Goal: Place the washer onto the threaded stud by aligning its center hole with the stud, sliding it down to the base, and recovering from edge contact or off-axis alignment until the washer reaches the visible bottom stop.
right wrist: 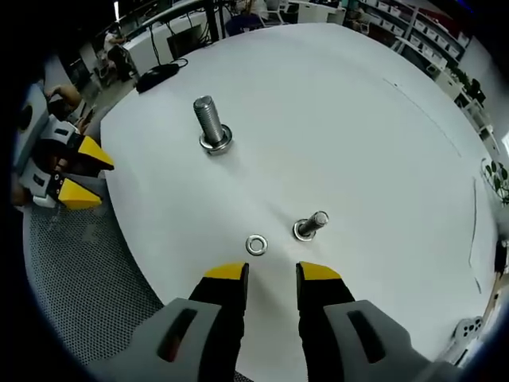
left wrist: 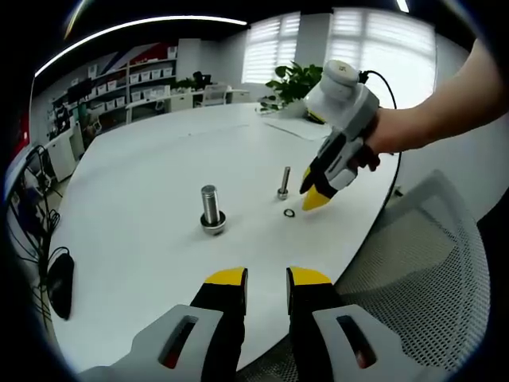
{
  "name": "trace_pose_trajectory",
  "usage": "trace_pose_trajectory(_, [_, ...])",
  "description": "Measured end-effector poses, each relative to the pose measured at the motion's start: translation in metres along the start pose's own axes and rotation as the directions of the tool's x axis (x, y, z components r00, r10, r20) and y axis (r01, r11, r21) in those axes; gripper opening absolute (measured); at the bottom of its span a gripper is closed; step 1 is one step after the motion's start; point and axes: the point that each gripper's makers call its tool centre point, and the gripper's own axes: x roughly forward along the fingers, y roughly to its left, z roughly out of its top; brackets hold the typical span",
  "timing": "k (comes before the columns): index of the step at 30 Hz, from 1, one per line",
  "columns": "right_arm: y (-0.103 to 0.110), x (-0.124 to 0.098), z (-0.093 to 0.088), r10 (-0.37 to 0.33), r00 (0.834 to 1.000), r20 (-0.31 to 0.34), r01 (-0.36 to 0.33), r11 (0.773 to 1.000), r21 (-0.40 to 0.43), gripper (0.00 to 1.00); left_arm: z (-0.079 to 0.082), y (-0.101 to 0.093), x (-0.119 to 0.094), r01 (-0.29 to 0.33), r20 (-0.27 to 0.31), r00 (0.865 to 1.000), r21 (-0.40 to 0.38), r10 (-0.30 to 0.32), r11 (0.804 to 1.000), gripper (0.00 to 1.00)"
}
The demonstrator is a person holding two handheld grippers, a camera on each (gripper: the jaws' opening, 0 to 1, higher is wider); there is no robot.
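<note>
The white table carries a large threaded stud standing upright on its base, a smaller stud standing well apart from it, and a loose washer lying flat just beside the smaller stud. At the table's far end lies a flat pale sheet, possibly paper.

An open-plan office or lab space: a large white table stands among shelving stocked with bins along the far wall, blinds-covered windows, a potted plant, a mesh office chair and linear ceiling lights.
</note>
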Motion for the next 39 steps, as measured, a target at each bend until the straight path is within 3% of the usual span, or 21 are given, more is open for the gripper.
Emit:
trace_pose_trajectory(10, [0.016,0.002,0.000,0.021,1.000,0.012,-0.020,1.000,-0.016,0.27,-0.002,0.000,0.000,-0.003,-0.009,1.000,0.004,0.003,1.000,0.17])
trace_pose_trajectory(28, [0.021,0.004,0.010,0.039,0.999,0.038,-0.038,0.999,-0.005,0.29,0.000,0.001,0.000,-0.009,-0.004,1.000,0.004,0.009,1.000,0.17])
trace_pose_trajectory(39, [0.018,0.020,0.008,0.036,0.999,0.007,-0.036,0.999,-0.001,0.27,0.000,0.002,0.000,-0.013,-0.002,1.000,0.002,0.013,1.000,0.17])
